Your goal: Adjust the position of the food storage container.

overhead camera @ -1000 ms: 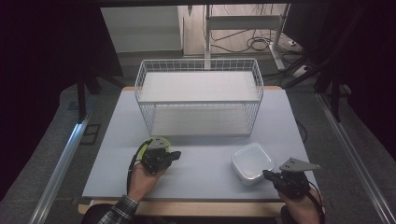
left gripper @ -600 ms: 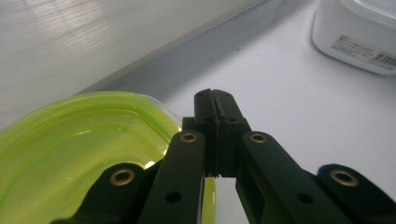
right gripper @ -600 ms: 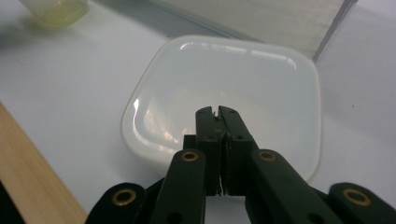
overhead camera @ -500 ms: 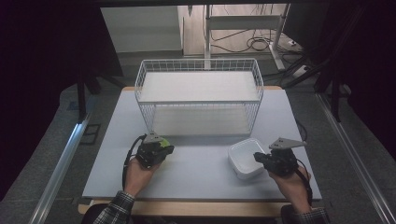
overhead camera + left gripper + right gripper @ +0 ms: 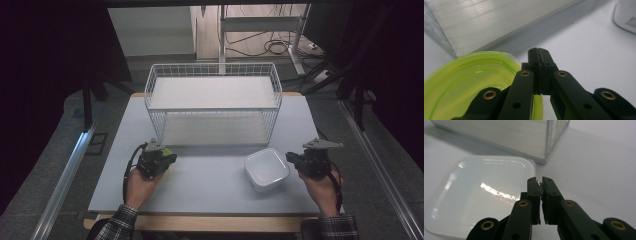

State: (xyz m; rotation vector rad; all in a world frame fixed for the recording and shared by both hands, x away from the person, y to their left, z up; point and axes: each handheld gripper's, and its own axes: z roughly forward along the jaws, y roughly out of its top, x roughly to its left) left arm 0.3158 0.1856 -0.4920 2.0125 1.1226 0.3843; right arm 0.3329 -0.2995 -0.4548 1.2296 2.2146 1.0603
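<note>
My left gripper (image 5: 171,156) is shut on the rim of a translucent yellow-green lid (image 5: 166,150), low over the table in front of the wire basket's left end. In the left gripper view the lid (image 5: 469,85) spreads to the left of the closed jaws (image 5: 539,51). A white square container (image 5: 266,170) sits open side up on the table at front right. My right gripper (image 5: 289,157) is just off its right edge. In the right gripper view the jaws (image 5: 541,181) are pressed together beyond the container's (image 5: 481,195) far corner, with nothing seen between them.
A white wire basket (image 5: 212,65) with a shelf board stands across the back middle of the grey table (image 5: 210,192). Its near wall (image 5: 486,22) is close ahead of both grippers and shows as a corner (image 5: 546,147) in the right gripper view. Dark floor surrounds the table.
The right hand has come forward from the table's front right edge and brought its gripper up to the container's right side. The left gripper has drifted slightly left with the lid.
</note>
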